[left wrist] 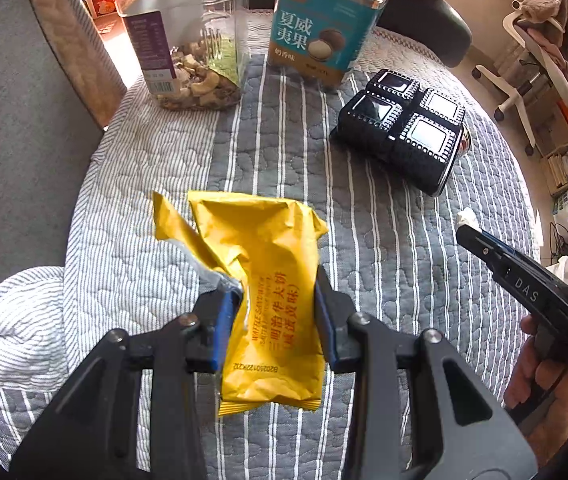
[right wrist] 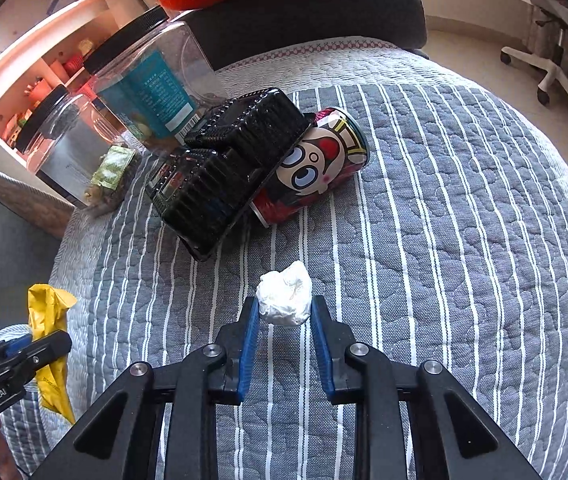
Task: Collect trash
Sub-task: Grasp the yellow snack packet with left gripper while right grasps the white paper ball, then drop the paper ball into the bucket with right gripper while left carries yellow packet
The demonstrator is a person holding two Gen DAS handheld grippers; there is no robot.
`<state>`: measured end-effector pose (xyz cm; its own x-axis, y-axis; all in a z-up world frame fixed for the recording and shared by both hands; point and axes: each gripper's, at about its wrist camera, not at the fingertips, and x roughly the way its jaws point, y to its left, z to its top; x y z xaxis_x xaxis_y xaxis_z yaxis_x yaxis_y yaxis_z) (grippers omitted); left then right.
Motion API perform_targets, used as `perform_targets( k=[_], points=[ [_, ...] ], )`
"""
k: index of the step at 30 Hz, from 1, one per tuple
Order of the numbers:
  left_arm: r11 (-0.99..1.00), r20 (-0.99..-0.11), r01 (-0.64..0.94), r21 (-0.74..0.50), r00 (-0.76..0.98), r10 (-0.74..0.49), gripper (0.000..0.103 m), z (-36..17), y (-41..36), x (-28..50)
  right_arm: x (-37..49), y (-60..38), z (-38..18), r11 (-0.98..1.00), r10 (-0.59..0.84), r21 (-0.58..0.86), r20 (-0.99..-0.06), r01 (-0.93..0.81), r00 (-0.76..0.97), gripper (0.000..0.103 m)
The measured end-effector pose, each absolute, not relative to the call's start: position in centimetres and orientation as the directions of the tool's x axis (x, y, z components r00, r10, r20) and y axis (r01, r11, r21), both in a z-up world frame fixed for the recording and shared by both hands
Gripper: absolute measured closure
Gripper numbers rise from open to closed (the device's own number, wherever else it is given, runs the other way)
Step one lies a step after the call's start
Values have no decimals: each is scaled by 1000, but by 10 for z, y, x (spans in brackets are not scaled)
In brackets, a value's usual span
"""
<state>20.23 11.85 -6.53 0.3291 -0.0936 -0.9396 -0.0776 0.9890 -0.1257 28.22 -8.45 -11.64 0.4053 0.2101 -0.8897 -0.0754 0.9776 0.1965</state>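
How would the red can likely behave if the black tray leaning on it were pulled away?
The can lies on its side, so it would probably roll, though the soft quilt may slow it. The tray rests tilted on it and would likely drop flat. Whether the can is empty cannot be told.

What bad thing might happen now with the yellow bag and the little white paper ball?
1. The right gripper pinches the white paper ball only at its fingertips, so it might pop out.
2. The left gripper holds the yellow wrapper by its middle; the floppy ends could catch on the striped quilt.
3. The black tray leans on the red can, which might roll if bumped.
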Motion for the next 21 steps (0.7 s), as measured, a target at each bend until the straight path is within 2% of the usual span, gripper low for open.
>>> perform_targets(
  k=[21],
  points=[
    [967,-896,161,-196,372,-244,65,-35,-33,199,201,-254,-27,980,90,161,-886,119,455,76]
  ],
)
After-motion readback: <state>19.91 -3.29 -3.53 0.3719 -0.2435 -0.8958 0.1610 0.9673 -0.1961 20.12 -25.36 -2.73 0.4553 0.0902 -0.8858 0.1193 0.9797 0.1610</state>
